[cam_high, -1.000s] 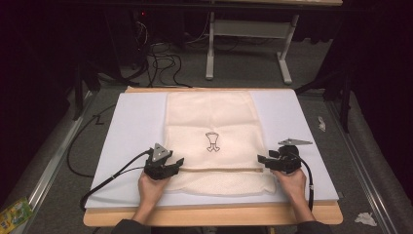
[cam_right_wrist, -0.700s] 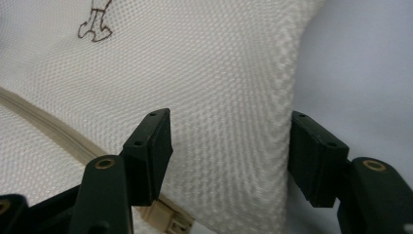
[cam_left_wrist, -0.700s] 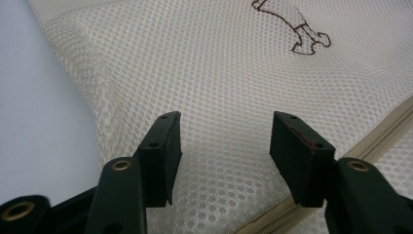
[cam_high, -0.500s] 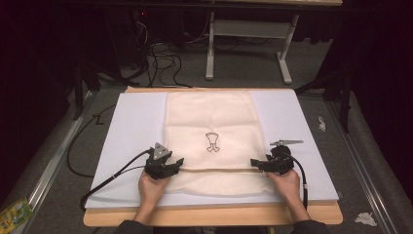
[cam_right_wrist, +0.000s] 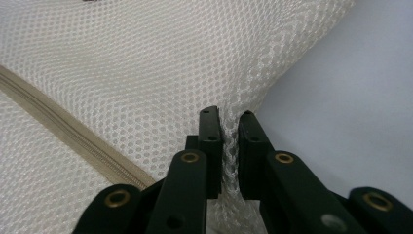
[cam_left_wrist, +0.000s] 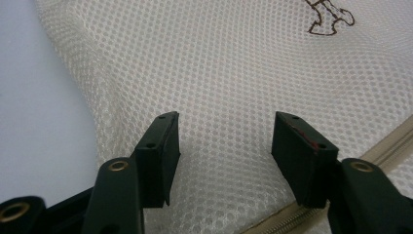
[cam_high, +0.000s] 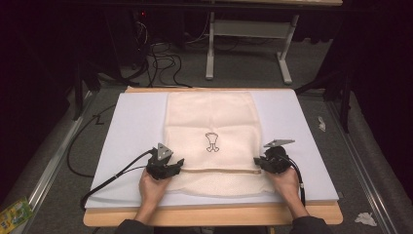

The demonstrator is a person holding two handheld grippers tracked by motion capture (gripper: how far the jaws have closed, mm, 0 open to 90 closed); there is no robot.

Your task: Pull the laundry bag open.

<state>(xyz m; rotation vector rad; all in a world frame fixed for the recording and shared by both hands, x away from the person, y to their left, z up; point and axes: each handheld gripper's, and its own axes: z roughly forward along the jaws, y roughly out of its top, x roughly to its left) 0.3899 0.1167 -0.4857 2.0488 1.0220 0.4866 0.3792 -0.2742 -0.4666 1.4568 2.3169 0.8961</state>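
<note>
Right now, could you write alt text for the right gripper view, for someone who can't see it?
The right tool pinches a fold of cream mesh bag between its two black jaws, at the bag's edge beside the pale mat. A beige zipper runs diagonally at left.

Mesh bag (cam_left_wrist: pixel 234 73) print cut off at top edge, zipper (cam_left_wrist: pixel 341 161) partly hidden behind fingers (cam_left_wrist: pixel 302 156)

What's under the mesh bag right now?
The mesh bag lies flat on the white foam mat, which sits on the wooden table. Anything inside or beneath the bag is covered.
</note>
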